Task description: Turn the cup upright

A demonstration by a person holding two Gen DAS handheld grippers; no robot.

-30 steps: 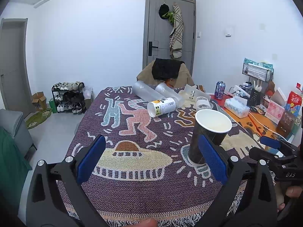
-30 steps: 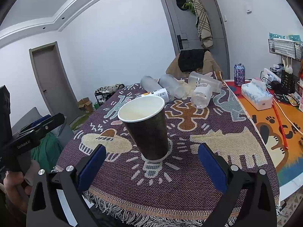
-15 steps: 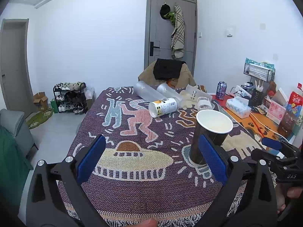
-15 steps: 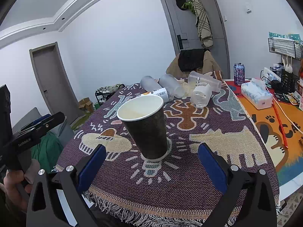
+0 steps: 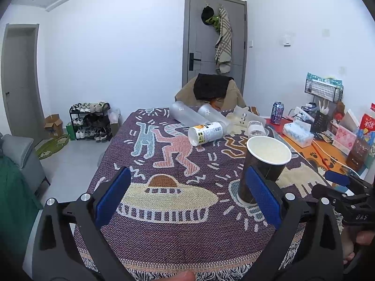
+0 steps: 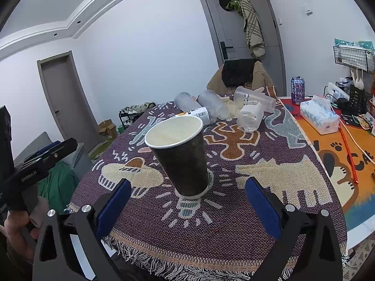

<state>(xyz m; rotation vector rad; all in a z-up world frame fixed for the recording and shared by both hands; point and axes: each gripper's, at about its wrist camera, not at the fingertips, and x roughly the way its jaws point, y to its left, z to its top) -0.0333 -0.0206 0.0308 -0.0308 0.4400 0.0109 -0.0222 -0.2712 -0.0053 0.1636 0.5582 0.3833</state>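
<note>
While both tools hang back at the near edge, the patterned table cloth [image 6: 269, 175] carries a dark paper cup [image 6: 180, 157] standing upright, mouth up, near-centre. Left gripper [image 5: 187, 199] fingers apart, cup just past its right finger. Right gripper [image 6: 187, 201] fingers apart, nothing between. Clear bottles [image 6: 211, 107] lie far.

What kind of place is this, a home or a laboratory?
Most likely a lived-in home. A black shoe rack full of shoes stands by the white wall, a striped scarf hangs on the grey door, and a patterned woven cloth covers the table with the dark paper cup.
</note>
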